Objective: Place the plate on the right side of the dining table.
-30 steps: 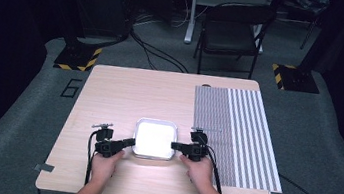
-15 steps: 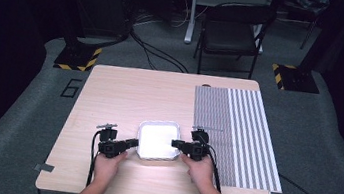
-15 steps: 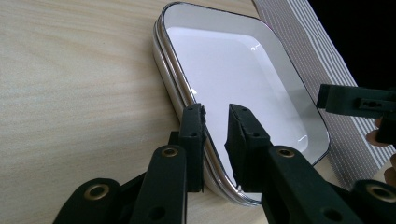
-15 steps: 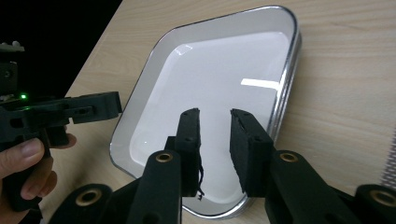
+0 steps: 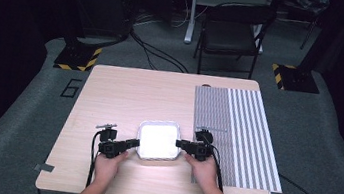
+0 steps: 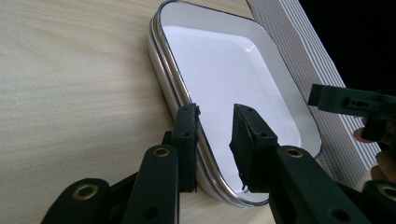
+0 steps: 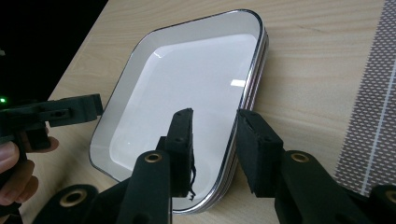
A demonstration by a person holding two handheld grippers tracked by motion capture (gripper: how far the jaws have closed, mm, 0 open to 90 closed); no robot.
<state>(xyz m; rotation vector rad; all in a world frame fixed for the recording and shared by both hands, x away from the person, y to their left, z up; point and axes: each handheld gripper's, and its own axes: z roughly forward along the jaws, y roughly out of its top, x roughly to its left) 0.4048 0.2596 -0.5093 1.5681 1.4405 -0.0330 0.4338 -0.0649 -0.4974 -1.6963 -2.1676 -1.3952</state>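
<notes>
A white rectangular tray [image 5: 158, 140] with a dark rim lies on the wooden table [image 5: 135, 92], near its front edge. Layered rims [image 6: 164, 77] along its side suggest a stack of like trays. My left gripper [image 5: 134, 143] straddles the tray's left rim [image 6: 215, 123], one jaw outside and one over the white inside. My right gripper [image 5: 180, 143] straddles the opposite rim [image 7: 212, 128] the same way. Both pairs of jaws have just been opening and are open, with the rim between them and a gap showing. The tray rests flat on the table.
A grey striped mat [image 5: 238, 131] covers the right part of the table, just beyond my right gripper. Behind the table stand a dark chair [image 5: 231, 34] and black bases with yellow-black stripes [image 5: 77, 57]. The table's front edge is close to the hands.
Both pairs of jaws have spread slightly off the tray's rims. The tray has shifted a touch to the right and the hands stay about where they were.
</notes>
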